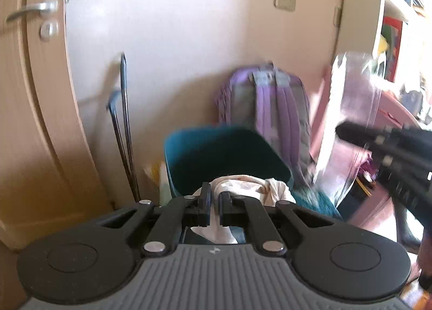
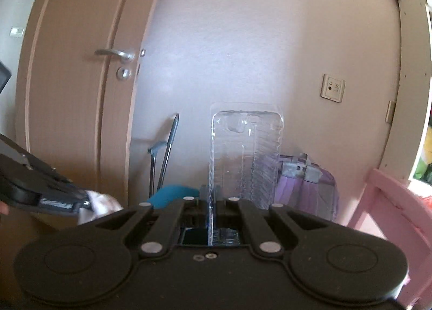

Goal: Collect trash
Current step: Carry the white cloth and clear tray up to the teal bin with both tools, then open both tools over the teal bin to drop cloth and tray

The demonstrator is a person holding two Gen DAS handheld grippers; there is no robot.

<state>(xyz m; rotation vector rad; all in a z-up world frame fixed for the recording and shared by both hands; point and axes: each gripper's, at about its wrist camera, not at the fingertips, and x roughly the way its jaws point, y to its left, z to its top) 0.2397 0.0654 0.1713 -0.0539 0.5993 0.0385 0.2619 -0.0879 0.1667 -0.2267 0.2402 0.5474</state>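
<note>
While angled downward, left gripper clamps crumpled tissue, right gripper nearly level, clamps clear plastic packaging.

Counts: 2 grippers, left gripper and right gripper. 1 crumpled tissue, 1 clear plastic blister pack, 1 teal bin, 1 purple backpack, 1 door, 1 wall socket.

Bin before wall, backpack behind it to right, door at left, shelf at right, tissue before bin
</note>
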